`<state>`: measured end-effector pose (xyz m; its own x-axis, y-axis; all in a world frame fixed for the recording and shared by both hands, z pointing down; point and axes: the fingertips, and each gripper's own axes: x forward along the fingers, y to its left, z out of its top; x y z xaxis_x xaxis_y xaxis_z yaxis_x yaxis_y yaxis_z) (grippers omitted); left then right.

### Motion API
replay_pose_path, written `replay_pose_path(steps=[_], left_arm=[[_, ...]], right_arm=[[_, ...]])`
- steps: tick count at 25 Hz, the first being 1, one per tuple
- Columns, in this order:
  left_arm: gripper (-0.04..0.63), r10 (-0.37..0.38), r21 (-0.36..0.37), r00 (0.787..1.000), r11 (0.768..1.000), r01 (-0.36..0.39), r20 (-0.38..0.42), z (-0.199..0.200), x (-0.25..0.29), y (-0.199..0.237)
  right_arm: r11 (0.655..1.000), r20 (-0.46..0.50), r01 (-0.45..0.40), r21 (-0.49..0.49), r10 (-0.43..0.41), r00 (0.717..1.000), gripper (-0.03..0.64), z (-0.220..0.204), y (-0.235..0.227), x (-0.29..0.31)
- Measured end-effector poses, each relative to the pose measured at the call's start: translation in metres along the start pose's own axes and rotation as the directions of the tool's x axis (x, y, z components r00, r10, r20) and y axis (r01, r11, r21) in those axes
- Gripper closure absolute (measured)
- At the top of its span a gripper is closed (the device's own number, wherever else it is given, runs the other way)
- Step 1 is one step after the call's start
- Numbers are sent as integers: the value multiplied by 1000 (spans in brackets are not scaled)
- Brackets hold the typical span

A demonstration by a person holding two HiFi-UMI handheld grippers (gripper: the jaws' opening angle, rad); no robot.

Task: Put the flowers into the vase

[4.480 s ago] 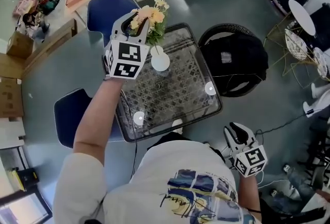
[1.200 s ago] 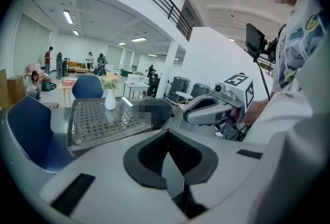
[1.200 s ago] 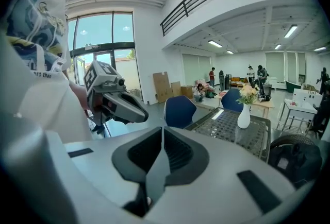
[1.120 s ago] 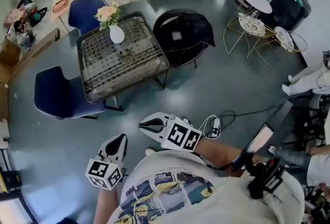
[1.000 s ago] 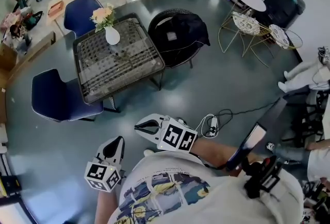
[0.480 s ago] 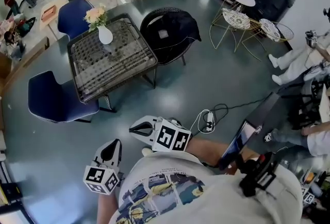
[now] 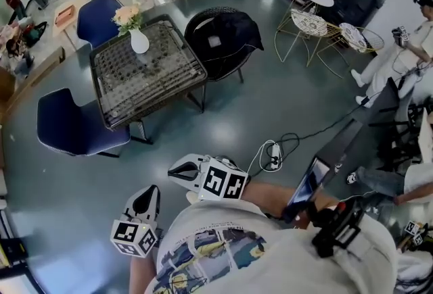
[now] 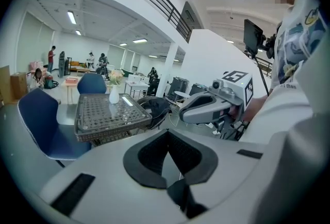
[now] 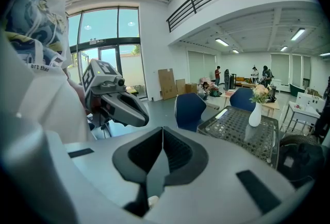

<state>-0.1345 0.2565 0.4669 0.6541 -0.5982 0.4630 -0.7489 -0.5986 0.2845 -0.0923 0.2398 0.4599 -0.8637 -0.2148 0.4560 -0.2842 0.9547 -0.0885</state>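
Note:
The peach and cream flowers [image 7: 127,15] stand in the white vase [image 7: 140,42] on the far corner of the wire-mesh table [image 7: 169,86]. Both grippers hang close to the person's body, far from the table. My left gripper [image 7: 150,192] is shut and empty. My right gripper [image 7: 173,170] lies beside it, pointing left, shut with nothing in it. In the left gripper view my left gripper [image 8: 167,133] faces the vase [image 8: 114,96] and table [image 8: 105,117] across the floor. From the right gripper view, my right gripper [image 9: 163,130] sees the vase [image 9: 254,115] with its flowers [image 9: 260,93].
Two blue chairs [image 7: 78,127] [image 7: 101,15] stand by the table, and a black round chair [image 7: 220,36] to its right. A cable and power strip [image 7: 274,154] lie on the grey floor. White wire chairs [image 7: 314,26] and a person in white [image 7: 399,56] are at the right.
The left gripper held the flowers over the vase; now they stand in it. Both grippers, shut, have drawn away from the table, and a person in white has appeared at the right.

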Motion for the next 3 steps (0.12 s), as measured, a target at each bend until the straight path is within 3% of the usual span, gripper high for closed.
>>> replay_pose_path(steps=[3], left_arm=[[586,2,-1,1000,1000,-2,5,-7,-1,-1]], right_arm=[[1000,-8,0,-11,0,1000,601,-6,3,2]])
